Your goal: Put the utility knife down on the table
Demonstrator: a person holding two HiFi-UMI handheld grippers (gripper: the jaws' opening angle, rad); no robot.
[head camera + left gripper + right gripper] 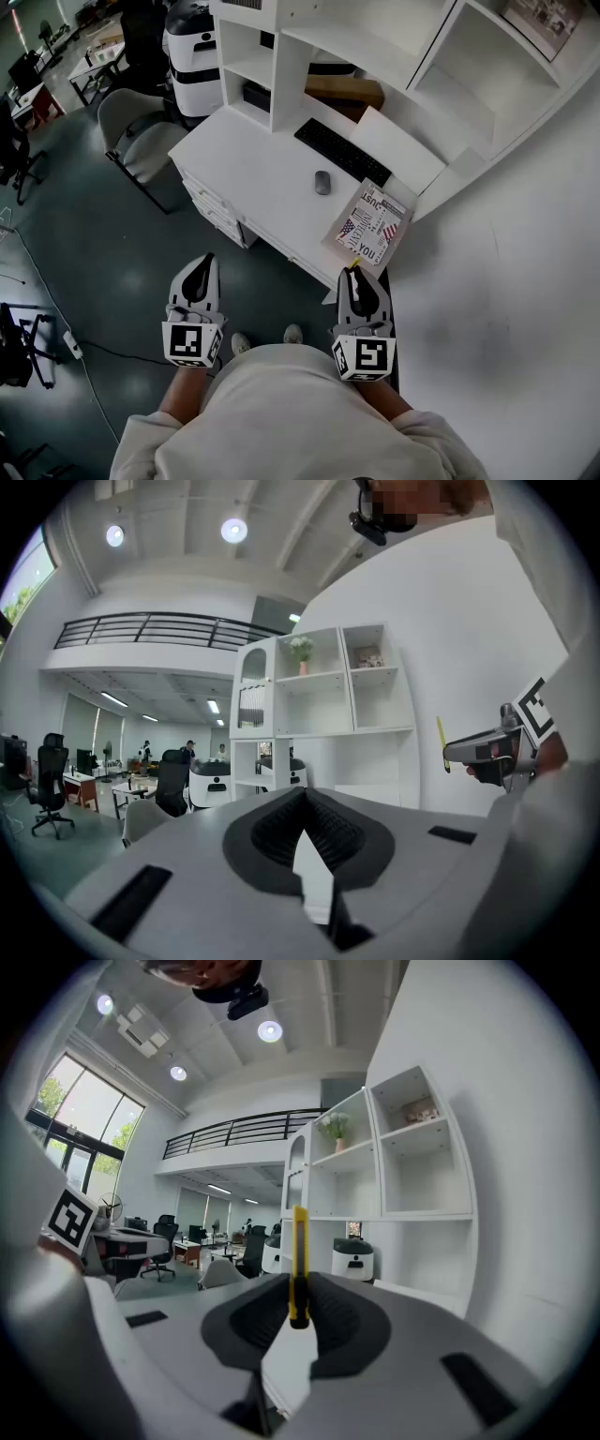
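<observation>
A slim yellow utility knife stands upright between the black pads of my right gripper, which is shut on it. In the head view my right gripper hangs level just short of the white table's near corner, and the knife pokes out past its tips. My left gripper is over the floor to the left of the table, its tips together and nothing in it. The left gripper view shows its pads meeting, with the right gripper and the knife off to the right.
On the table lie a black keyboard, a grey mouse and a printed booklet near the corner. White shelving rises behind it. Drawers hang under the table's left end, and a grey chair stands further left.
</observation>
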